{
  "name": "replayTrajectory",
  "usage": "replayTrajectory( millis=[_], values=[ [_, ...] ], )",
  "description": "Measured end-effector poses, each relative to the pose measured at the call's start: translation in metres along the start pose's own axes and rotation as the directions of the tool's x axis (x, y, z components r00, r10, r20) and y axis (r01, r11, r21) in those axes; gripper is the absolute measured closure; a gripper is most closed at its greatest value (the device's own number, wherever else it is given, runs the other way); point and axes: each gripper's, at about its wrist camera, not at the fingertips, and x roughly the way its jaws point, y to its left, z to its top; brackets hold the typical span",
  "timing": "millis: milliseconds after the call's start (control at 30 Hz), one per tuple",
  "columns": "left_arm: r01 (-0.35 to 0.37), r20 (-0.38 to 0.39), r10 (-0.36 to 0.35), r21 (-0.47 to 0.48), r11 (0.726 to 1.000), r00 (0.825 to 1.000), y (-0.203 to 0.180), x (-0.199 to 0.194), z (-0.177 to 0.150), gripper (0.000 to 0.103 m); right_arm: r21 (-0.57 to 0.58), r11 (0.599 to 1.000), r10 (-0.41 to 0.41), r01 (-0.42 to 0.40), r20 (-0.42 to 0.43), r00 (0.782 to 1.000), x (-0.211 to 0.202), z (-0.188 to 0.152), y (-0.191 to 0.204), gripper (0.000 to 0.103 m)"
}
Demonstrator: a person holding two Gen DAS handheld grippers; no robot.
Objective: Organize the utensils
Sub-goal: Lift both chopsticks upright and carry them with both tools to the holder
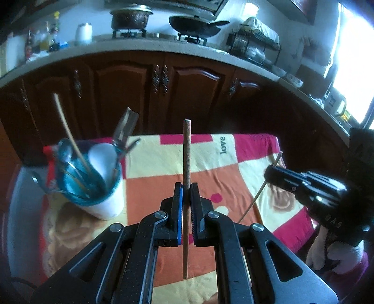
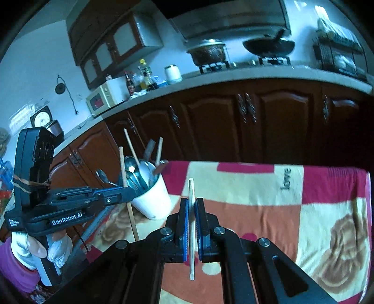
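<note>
My left gripper [image 1: 186,187] is shut on a brown wooden chopstick [image 1: 186,149] held upright above the table; it also shows in the right wrist view [image 2: 131,198], still gripping that chopstick [image 2: 122,163]. My right gripper [image 2: 191,201] is shut on a pale chopstick [image 2: 191,187], upright; in the left wrist view this gripper [image 1: 271,173] holds the thin stick [image 1: 257,198] at the right. A white cup with a blue inside [image 1: 102,196] holds spoons, chopsticks and other utensils at the table's left; in the right wrist view the cup [image 2: 152,201] stands beside the left gripper.
The table carries a checked blanket of pink, orange and cream [image 1: 233,168] with the word "love". Behind it run dark wooden cabinets [image 1: 131,93] under a counter with a pot [image 1: 131,17], a wok [image 1: 196,25] and a dish rack [image 1: 254,39].
</note>
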Motion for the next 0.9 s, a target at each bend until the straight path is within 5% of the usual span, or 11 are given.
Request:
replayTrajectory(
  millis=[667, 900],
  values=[
    [-0.052, 0.137, 0.059, -0.06, 0.997, 0.989, 0.051, -0.067, 0.035, 0.098, -0.148, 0.988, 0.063, -0.053, 0.064, 0.996, 0.01, 0.065, 0.087, 0.098],
    [-0.089, 0.208, 0.111, -0.111, 0.99, 0.972, 0.084, -0.091, 0.064, 0.098, -0.157, 0.984, 0.1, -0.082, 0.11, 0.989, 0.018, 0.088, 0.108, 0.098]
  ],
)
